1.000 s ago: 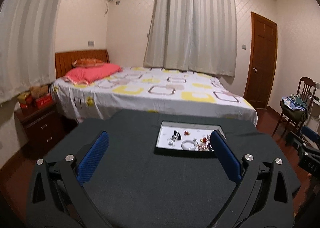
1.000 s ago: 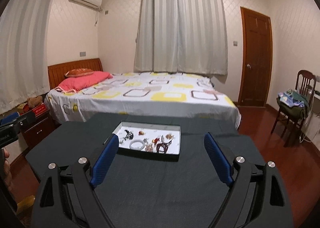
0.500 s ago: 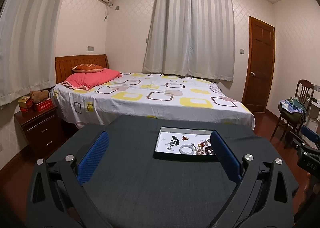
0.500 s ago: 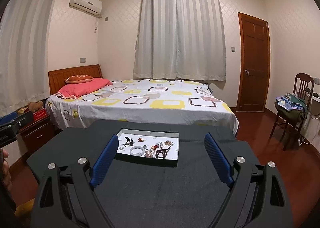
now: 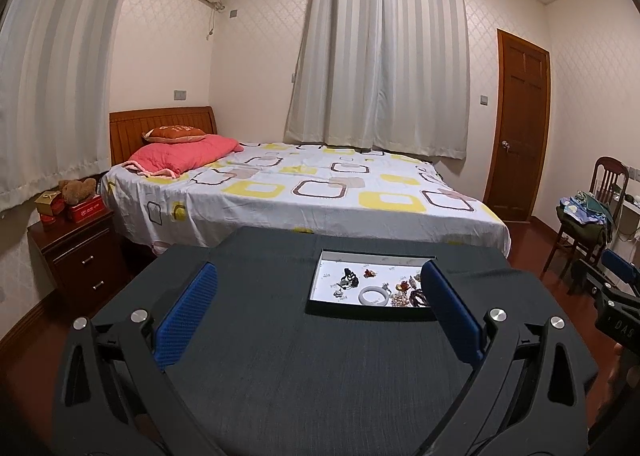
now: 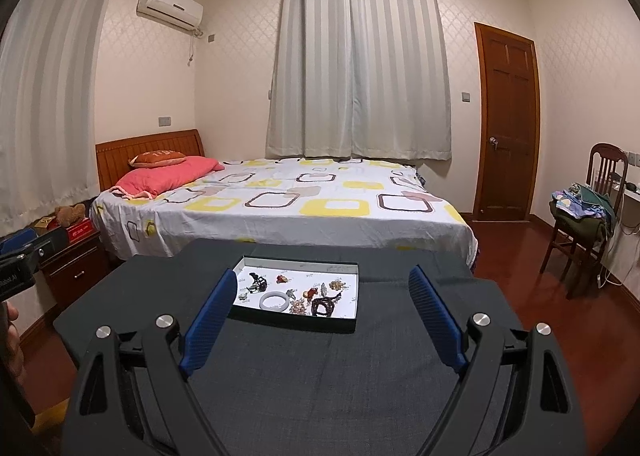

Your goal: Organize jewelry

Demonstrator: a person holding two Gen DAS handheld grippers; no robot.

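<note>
Jewelry [image 6: 298,292] lying mixed, seemingly unsorted, in tray [image 6: 296,324] on far table [image 6: 320,384]; both hand-held grippers [image 5: 318,314] [image 6: 320,316] wide open, empty, hovering near.

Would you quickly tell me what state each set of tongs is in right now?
Left tongs: open, holding nothing, above the dark table.
Right tongs: open, holding nothing, short of the jewelry tray.
</note>
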